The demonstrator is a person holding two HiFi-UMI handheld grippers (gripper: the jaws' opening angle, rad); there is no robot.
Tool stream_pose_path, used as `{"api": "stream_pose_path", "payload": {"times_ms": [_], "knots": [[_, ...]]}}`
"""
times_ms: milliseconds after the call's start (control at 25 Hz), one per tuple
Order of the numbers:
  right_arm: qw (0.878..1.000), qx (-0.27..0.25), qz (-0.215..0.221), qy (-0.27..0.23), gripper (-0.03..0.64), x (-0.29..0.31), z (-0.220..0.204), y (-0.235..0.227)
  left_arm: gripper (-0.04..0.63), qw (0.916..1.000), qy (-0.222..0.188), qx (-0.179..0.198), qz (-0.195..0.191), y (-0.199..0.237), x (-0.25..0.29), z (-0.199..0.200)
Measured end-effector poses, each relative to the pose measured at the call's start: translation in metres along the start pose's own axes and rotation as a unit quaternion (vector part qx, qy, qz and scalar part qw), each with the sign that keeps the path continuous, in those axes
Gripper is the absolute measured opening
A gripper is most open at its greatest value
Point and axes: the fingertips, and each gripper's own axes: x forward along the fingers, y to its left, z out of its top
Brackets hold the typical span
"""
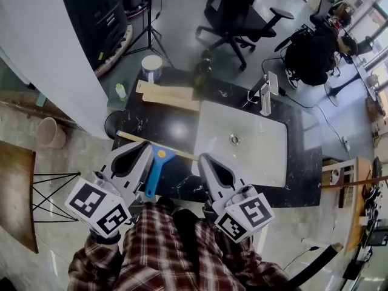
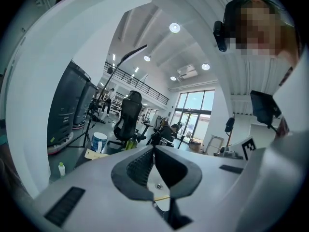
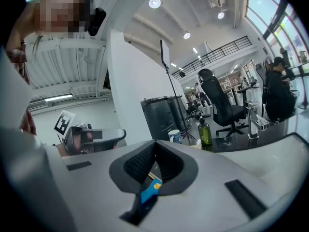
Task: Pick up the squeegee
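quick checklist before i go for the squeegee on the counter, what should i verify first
1. Squeegee found, lying flat on the black counter: ok.
2. Left gripper fingers apart for a grasp: not ok, shut and empty.
3. Right gripper fingers apart: not ok, shut and empty.
4. Blue handle clear to grip: cannot tell, the left gripper covers part of it in the head view.
5. Pale strip across the squeegee's head is part of it, not loose: cannot tell.
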Motion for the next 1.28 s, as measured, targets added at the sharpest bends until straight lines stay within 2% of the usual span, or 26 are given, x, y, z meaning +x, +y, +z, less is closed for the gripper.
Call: {"api": "stream_pose_path", "payload": {"times_ms": [160,680,880,920,1040,1280], "knots": [[1.0,0.003,0.003,0.003,0.011,0.013,0.002,-0.007,0.011,1.0,0.006,0.003,-0.001,0.007,0.011,0.001],[0.998,-0.006,0.057,0.023,0.012,0.029,0.018,-0.025,0.012,0.9988,-0.005,0.016,0.045,0.009,0.031,0.016],[0.997,-0.008,0.073,0.03,0.012,0.027,0.017,-0.029,0.122,0.9981,-0.006,0.015,0.06,0.006,0.035,0.013],[0.997,-0.007,0.075,0.03,0.012,0.027,0.017,-0.03,0.158,0.9979,0.0,0.016,0.063,0.006,0.035,0.011],[0.996,-0.006,0.083,0.03,0.012,0.026,0.016,-0.031,0.206,0.9962,0.029,0.025,0.078,0.008,0.037,0.001],[0.995,0.003,0.095,0.031,0.012,0.021,0.011,-0.034,0.215,0.9901,0.1,0.029,0.094,0.015,0.039,-0.032]]}}
